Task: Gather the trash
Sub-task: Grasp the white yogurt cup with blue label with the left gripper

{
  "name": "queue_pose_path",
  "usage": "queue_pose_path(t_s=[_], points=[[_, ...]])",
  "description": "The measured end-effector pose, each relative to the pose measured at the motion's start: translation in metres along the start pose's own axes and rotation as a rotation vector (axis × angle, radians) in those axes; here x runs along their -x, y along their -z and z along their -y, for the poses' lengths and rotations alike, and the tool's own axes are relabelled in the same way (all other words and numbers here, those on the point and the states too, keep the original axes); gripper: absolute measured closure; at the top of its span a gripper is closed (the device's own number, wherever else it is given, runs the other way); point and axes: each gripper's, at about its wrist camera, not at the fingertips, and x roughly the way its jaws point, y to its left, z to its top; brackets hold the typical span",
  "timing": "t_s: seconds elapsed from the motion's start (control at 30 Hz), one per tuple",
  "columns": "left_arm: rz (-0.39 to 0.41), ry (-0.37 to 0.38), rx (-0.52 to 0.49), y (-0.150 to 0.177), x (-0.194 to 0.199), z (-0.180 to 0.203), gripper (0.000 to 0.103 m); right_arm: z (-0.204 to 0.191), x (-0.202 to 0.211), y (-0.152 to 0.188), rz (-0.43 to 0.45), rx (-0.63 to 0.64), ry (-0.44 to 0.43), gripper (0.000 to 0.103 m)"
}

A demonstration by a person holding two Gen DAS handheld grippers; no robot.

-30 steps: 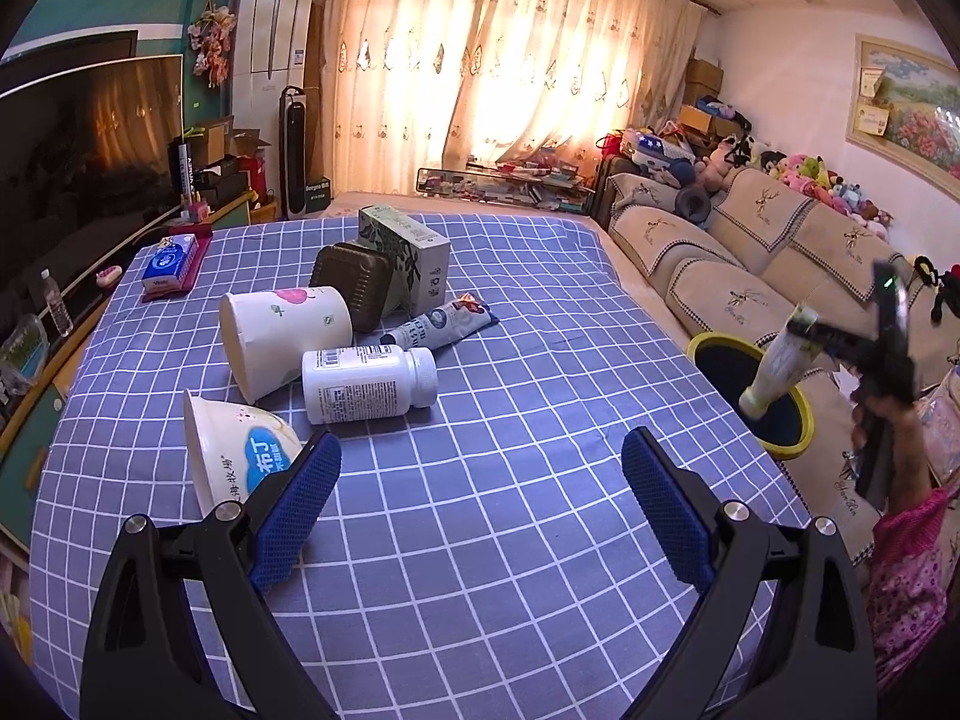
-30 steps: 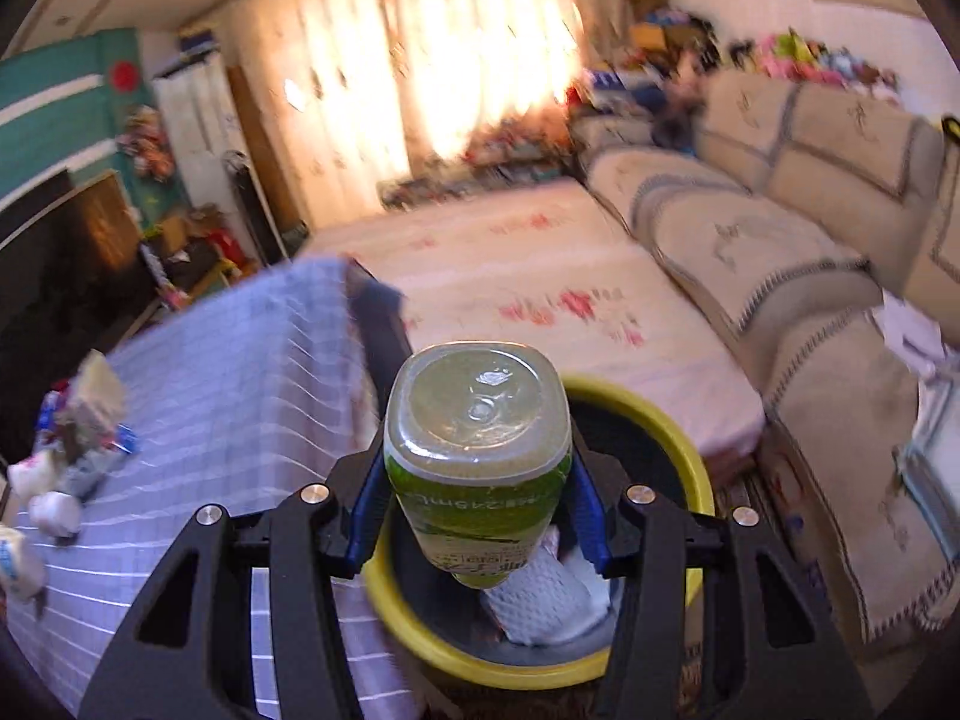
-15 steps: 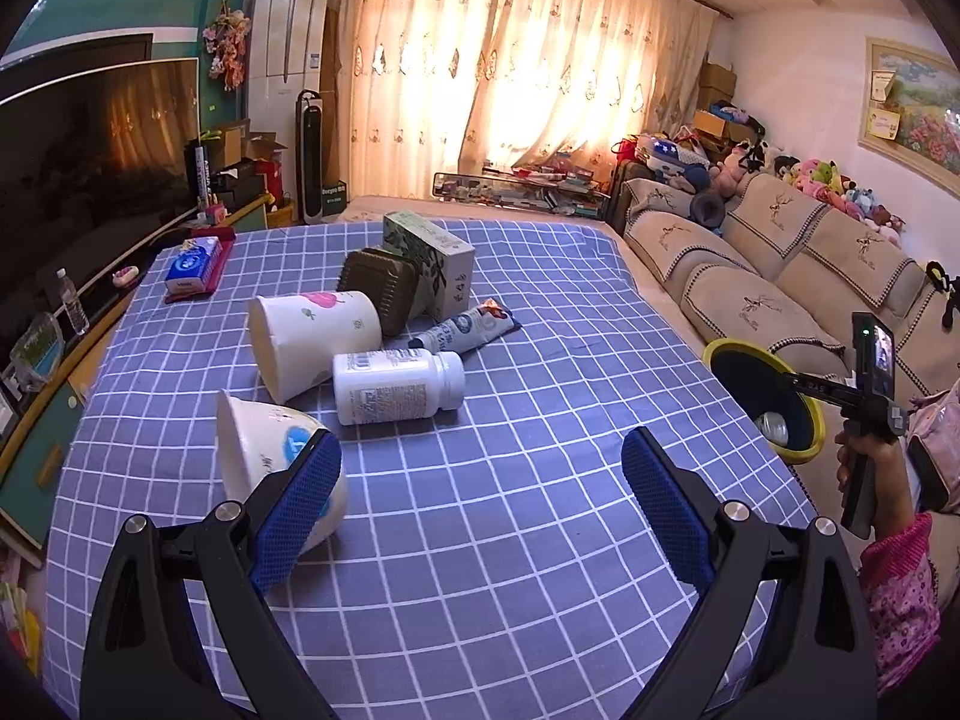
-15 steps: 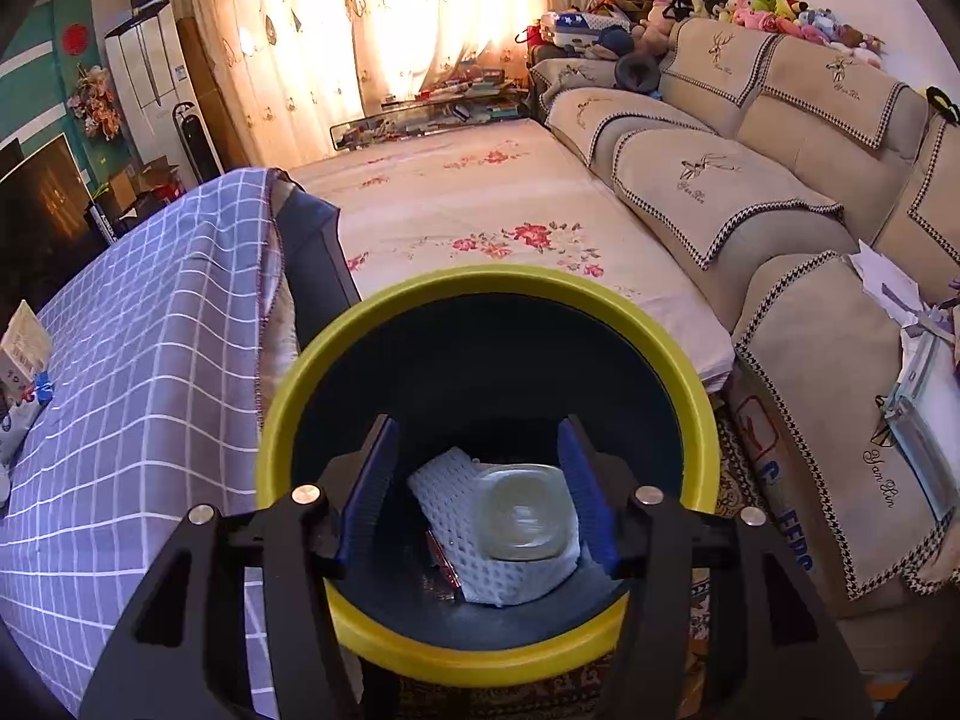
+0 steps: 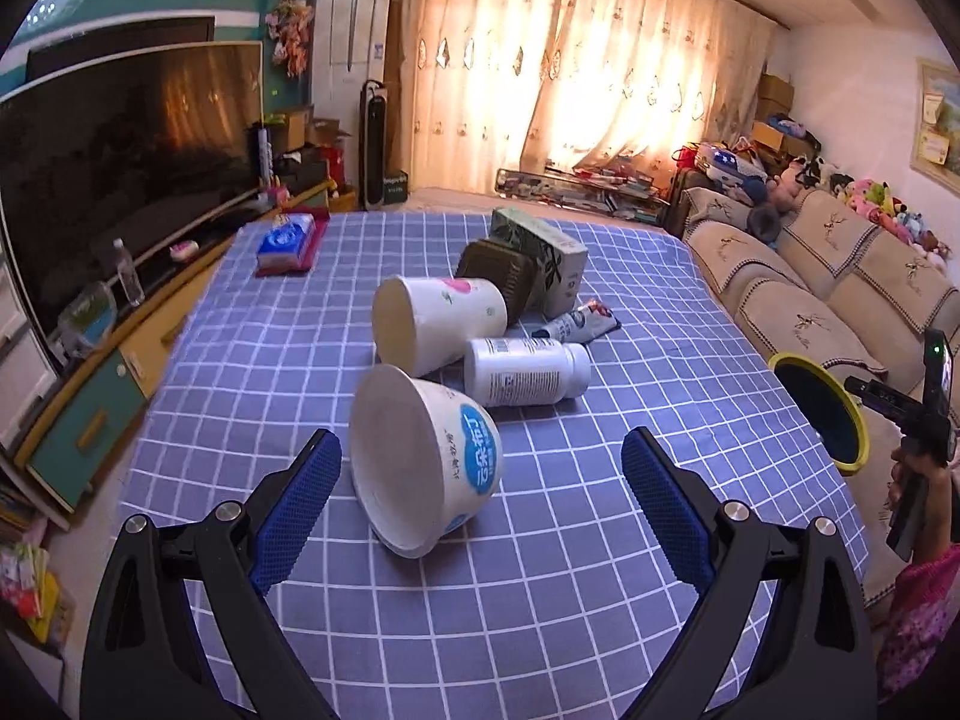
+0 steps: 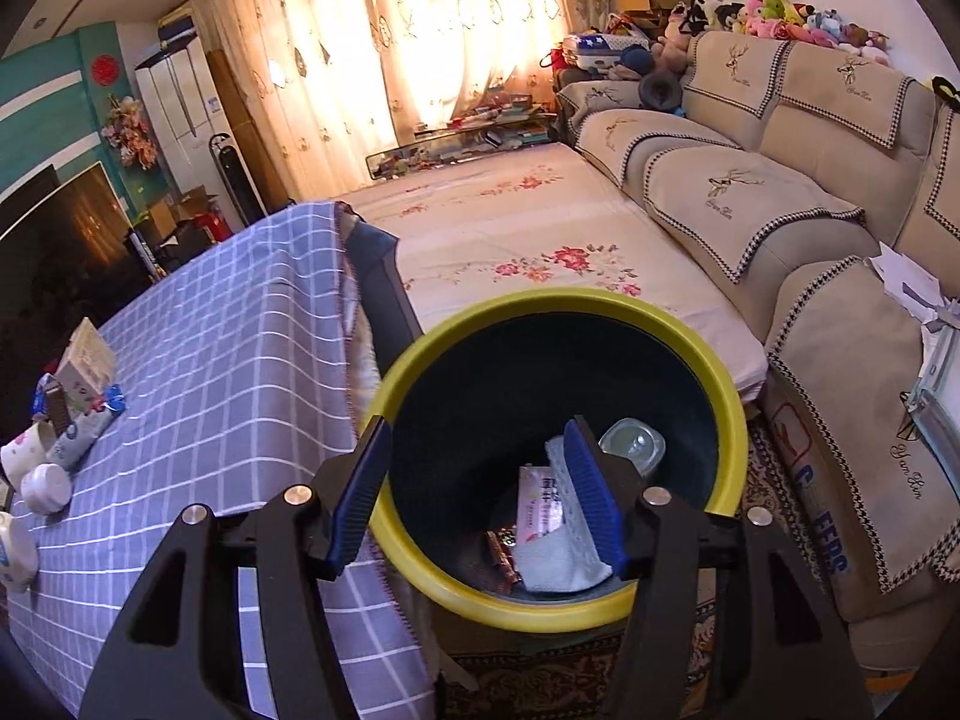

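The right gripper (image 6: pixel 477 483), whose jaws have just been opening, hangs empty over the round yellow-rimmed bin (image 6: pixel 729 396) off the table's right edge, where a clear plastic bottle (image 6: pixel 630 444) lies on white mesh. The left gripper (image 5: pixel 480 492) gapes wide, touching nothing, around a tipped white paper bowl (image 5: pixel 420 462) on the checked cloth (image 5: pixel 600 570) near the front edge.

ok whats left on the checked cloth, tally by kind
paper cups/bowls: 2 (bowl, cup)
pill bottle: 1
boxes: 2 (green box, brown box)
squeezed tube: 1
tissue pack: 1
total: 7
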Motion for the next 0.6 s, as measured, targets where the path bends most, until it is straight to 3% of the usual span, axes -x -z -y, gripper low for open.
queue_pose_path(t_s=[0.3,0.47,0.6], points=[[-0.108,0.035,0.021,0.009,-0.049,-0.003,0.044,-0.012,0.0,0.002,-0.014,0.014,-0.022,0.045],[-0.126,0.03,0.009,0.01,-0.064,0.001,0.058,-0.014,-0.003,0.005,-0.029,0.02,-0.036,0.045],[-0.141,0.035,0.003,0.011,-0.073,0.005,0.078,-0.017,-0.005,0.006,-0.034,0.02,-0.045,0.045]])
